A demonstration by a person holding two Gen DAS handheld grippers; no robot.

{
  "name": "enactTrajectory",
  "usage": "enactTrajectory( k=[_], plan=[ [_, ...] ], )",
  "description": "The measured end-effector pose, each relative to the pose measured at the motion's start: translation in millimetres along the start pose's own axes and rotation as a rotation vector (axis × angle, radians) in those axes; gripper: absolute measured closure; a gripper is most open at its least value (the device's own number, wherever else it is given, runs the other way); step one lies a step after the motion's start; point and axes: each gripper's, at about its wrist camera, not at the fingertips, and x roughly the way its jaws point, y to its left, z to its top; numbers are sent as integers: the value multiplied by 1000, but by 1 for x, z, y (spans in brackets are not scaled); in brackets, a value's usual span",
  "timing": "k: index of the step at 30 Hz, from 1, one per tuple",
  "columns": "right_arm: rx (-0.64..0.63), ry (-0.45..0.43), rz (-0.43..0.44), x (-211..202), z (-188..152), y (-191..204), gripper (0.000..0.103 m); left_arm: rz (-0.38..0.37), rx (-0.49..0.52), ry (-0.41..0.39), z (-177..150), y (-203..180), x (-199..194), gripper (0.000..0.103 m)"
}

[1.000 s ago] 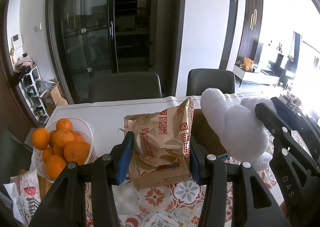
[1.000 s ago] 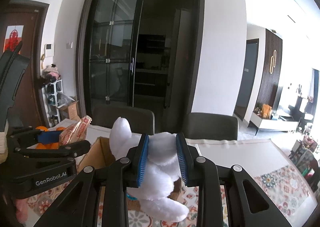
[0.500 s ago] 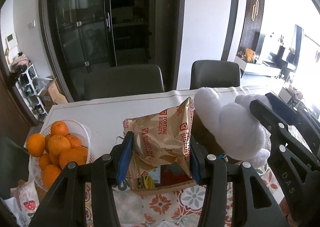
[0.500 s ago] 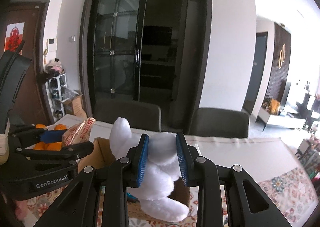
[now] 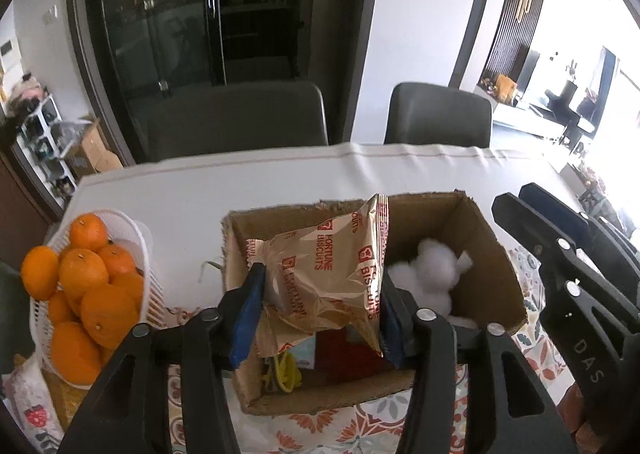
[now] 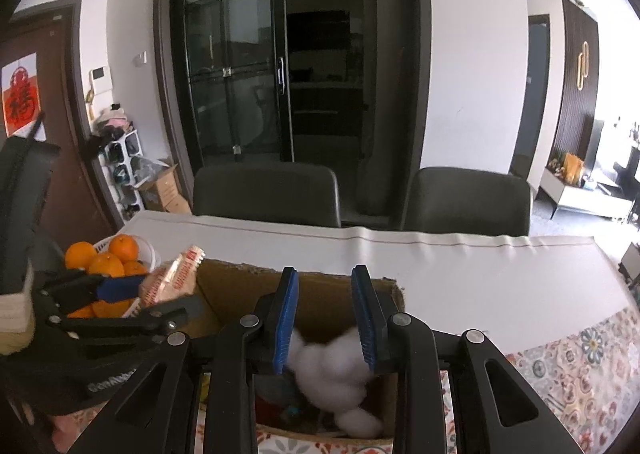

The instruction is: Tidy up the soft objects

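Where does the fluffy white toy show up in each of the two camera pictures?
Left wrist view: the white plush toy lies inside the cardboard box, right of centre, beside the biscuit bag that the left gripper holds.
Right wrist view: the toy is low in the middle, in the box, below the open right gripper.
Shared landmark: the basket of oranges on the left.

left gripper: fingers clamped on packet | right gripper: fingers apart, seemingly empty
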Motion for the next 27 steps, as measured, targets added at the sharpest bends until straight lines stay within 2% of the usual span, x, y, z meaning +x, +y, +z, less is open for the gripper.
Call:
enactTrajectory(
  k=[1, 2, 4, 12, 18, 25, 27],
  plan=[
    [3, 4, -2, 2, 0, -1, 74, -2, -3, 7, 0, 0, 3, 46],
    [5, 2, -7, 3, 0, -2, 74, 2, -3, 11, -1, -1, 4, 38],
    [2, 10, -9, 5, -1, -1, 74, 14, -1, 15, -3, -2, 6, 33],
    [31, 42, -37, -2, -6, -3, 70, 68, -6, -15, -9, 2, -12, 27],
    [57, 44, -41, -25, -16, -1, 69, 138, -13, -99, -26, 3, -54, 19],
    [83, 13, -66, -71, -28, 11, 49, 211, -7, -219, -46, 3, -108, 1],
    [88, 5, -81, -84, -32, 15, 41, 221, 3, -250, -53, 4, -123, 0]
  ],
)
